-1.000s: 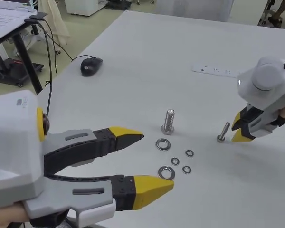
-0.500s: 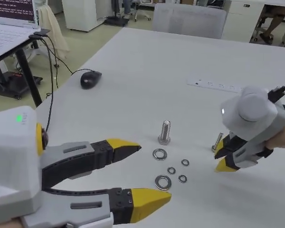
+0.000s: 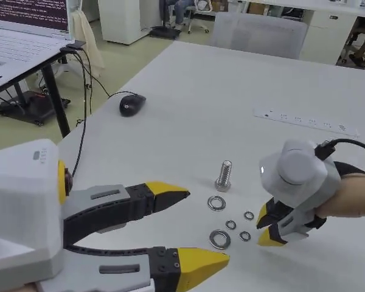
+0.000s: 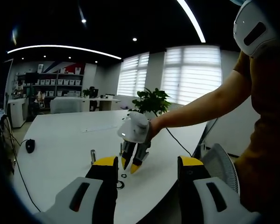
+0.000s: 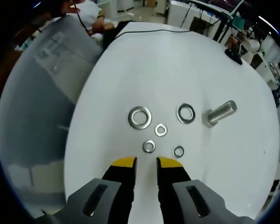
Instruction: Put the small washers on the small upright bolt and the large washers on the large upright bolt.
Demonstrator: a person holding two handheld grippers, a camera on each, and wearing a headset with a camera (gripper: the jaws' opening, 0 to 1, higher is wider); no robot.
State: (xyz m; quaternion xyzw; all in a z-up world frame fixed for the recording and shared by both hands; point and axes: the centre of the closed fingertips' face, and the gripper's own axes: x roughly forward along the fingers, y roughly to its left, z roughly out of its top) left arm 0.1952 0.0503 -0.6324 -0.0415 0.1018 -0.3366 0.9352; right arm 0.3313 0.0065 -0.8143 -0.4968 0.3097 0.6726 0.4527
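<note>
The large bolt point(image 3: 224, 175) stands upright on the white table point(image 3: 188, 91). In front of it lie two large washers point(image 3: 216, 202) point(image 3: 219, 239) and three small washers point(image 3: 230, 224). My right gripper point(image 3: 266, 226) hovers just right of the small washers, jaws a little apart and holding nothing. From above, the right gripper point(image 5: 146, 162) has a small washer point(image 5: 149, 146) just ahead of its tips and the large bolt point(image 5: 219, 113) further off. My left gripper point(image 3: 208, 228) is wide open at the near left, holding nothing. A thin small bolt point(image 4: 121, 149) stands behind the right gripper point(image 4: 132, 164).
A black mouse point(image 3: 132, 104) with its cable lies at the table's left side. A white power strip point(image 3: 304, 121) lies at the far right. A laptop point(image 3: 18, 36) sits on a stand left of the table, and a chair point(image 3: 255, 33) stands behind the far edge.
My right gripper has left the small bolt's side and moved left and nearer, down to the small washers. The left gripper stays open and still. The head camera shifted.
</note>
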